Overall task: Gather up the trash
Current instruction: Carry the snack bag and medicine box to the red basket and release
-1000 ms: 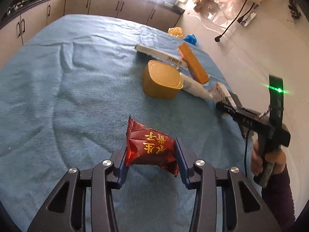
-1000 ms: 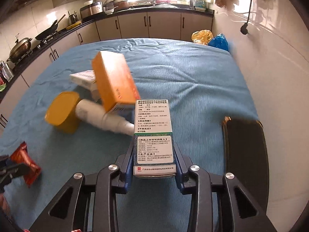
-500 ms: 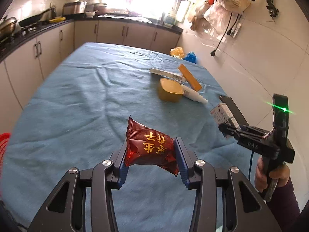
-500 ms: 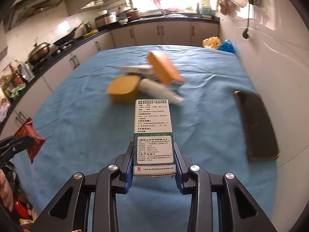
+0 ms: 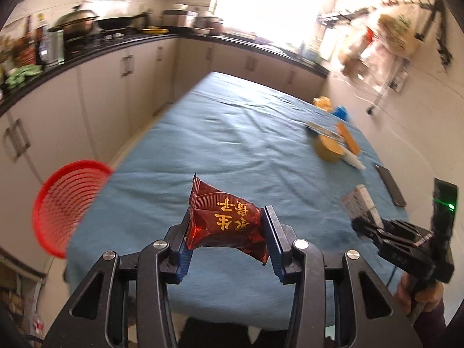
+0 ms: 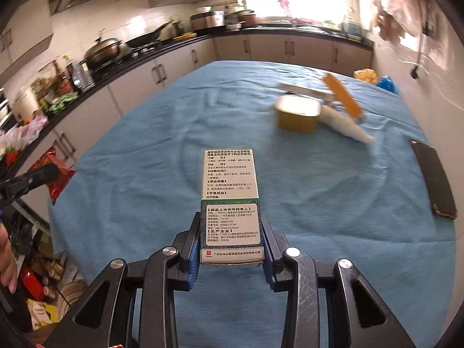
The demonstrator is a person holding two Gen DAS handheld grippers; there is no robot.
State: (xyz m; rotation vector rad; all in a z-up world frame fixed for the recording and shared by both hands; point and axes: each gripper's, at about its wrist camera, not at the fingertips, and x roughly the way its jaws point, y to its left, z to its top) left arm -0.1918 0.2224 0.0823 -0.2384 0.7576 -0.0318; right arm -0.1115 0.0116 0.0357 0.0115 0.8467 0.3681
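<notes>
My left gripper (image 5: 227,240) is shut on a dark red snack wrapper (image 5: 223,223) with gold characters, held above the near edge of the blue-covered table (image 5: 232,133). A red mesh basket (image 5: 69,206) stands off the table's left side, below and left of the wrapper. My right gripper (image 6: 230,246) is shut on a white and green medicine box (image 6: 230,200) over the table's near part. In the left wrist view that box (image 5: 359,203) and gripper show at far right. The right wrist view catches the wrapper (image 6: 55,174) at far left.
Far across the table lie a yellow tub (image 6: 297,114), a white tube (image 6: 345,126), an orange box (image 6: 342,95) and a long white box (image 6: 304,91). A black phone (image 6: 433,179) lies by the right edge. Kitchen counters run along the left and back; clutter sits on the floor at left.
Both grippers have pulled back toward the table's near edge and swung left, each keeping its item. The red basket has come into the left wrist view.
</notes>
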